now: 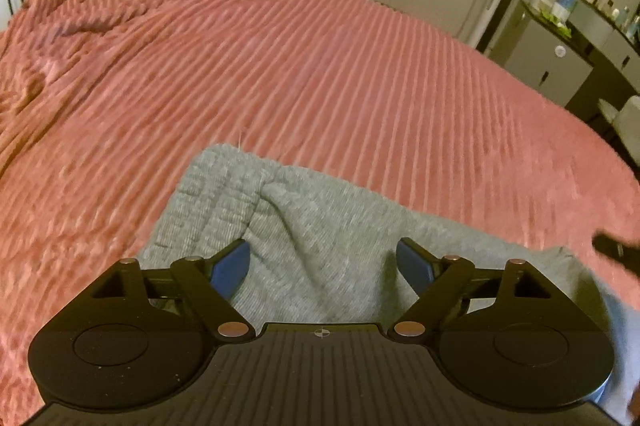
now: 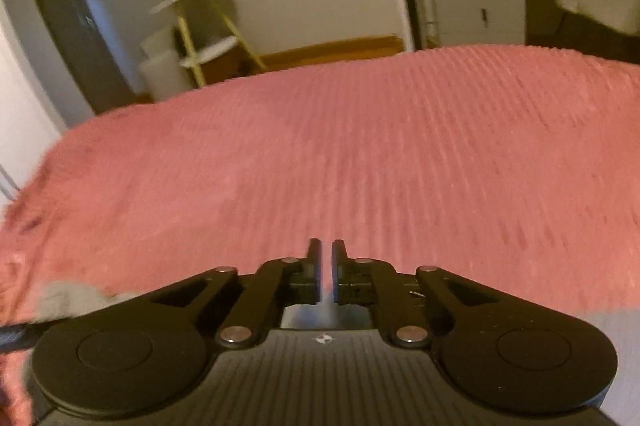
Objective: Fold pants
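The left tongs (image 1: 323, 266) are hovering released, blue pads spread wide over the gray knit pants (image 1: 320, 222), which are lying bunched on the near edge of the bed's pink ribbed blanket (image 1: 280, 65). The right tongs (image 2: 326, 272) are sitting nearly clenched; gray fabric seems to show in the slit, though whether it is pinched I cannot tell. Beyond the bed, a gold-legged shelf (image 2: 208, 25) and gray cabinet (image 2: 480, 5) are standing.

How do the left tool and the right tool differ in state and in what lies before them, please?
The left tool stands wide open; the right tool is nearly shut, with only a thin slit showing. The grey pants lie between the left tool's fingers, while the right tool's fingers point over the bare pink bedspread. Both are black and neither visibly grips cloth.
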Tool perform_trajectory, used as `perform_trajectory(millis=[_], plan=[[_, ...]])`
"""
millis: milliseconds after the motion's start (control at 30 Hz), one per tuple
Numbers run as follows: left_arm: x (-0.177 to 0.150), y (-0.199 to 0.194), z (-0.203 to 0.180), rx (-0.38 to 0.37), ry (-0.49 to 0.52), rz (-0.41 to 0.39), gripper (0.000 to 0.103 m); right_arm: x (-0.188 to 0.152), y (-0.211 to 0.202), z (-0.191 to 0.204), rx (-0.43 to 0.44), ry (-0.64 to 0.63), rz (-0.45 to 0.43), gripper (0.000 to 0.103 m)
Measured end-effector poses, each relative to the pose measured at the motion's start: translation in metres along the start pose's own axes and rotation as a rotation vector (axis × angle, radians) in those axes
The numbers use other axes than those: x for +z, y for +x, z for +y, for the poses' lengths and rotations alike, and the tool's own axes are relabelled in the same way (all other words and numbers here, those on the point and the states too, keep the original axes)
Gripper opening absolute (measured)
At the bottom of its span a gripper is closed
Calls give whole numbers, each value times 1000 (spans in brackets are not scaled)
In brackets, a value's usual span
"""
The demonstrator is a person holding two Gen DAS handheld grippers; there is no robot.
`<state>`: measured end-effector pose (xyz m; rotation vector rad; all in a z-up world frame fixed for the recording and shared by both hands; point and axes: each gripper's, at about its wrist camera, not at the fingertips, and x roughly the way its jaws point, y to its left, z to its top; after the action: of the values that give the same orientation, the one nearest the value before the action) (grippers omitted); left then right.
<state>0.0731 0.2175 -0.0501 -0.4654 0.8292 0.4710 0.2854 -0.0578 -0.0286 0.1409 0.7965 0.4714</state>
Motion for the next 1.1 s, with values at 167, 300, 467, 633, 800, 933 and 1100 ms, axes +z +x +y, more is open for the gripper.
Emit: perform_trajectory(millis=[167,300,467,633,800,933,1100], plan=[[-6,-11,-19,-29,93,-74,91,-41,-18,-8,145,51,100,6],[-11,0,-24,104,160,-119,81,-35,-3,-34,-59,-37,44,0],[-5,-13,-6,-28,7,-119,88,-15,-56,-62,-37,168,-64,53],[-21,-12,-39,-160,141,-35,93,-66,-73,-62,112,98,125,74],[-28,10,-32,-40,112,34,89,-101,-95,-137,225,168,131,81],[-22,10,-15,-3,20,5,89,-103,-140,-222,80,347,55,96],[-27,14,-33,82,105,-21,89,-143,-231,-342,-192,488,-82,100]])
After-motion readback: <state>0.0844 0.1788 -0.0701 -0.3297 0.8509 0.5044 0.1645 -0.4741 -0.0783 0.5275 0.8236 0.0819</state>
